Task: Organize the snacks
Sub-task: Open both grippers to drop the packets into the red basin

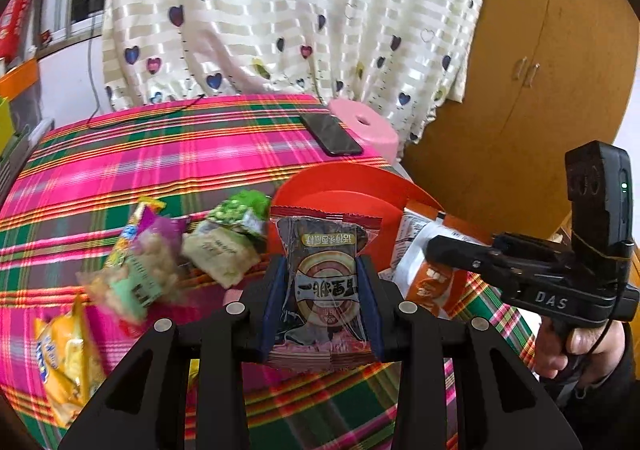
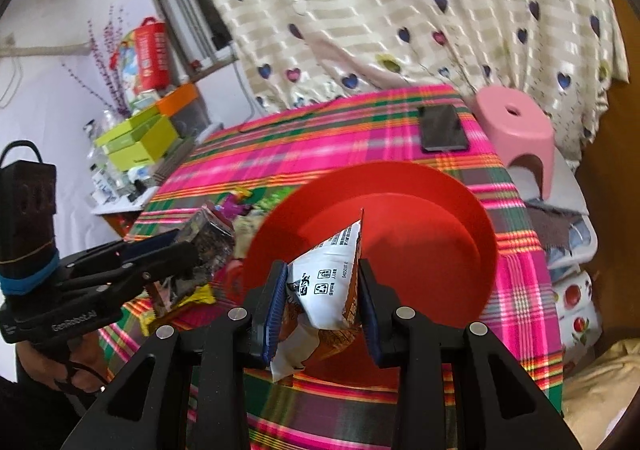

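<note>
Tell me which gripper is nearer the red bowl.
Right. The right gripper, shut on a white-and-orange packet, hangs at the red bowl's near rim. The left gripper, gripping a dark packet, sits beside the bowl, farther back.

Roughly six snack packets (image 1: 324, 290), one red bowl (image 2: 440, 186).

Plaid-covered bench (image 1: 168, 154) carries a red bowl (image 2: 440, 186), a black phone (image 1: 331, 133) and loose snack packets (image 1: 136, 270).
</note>
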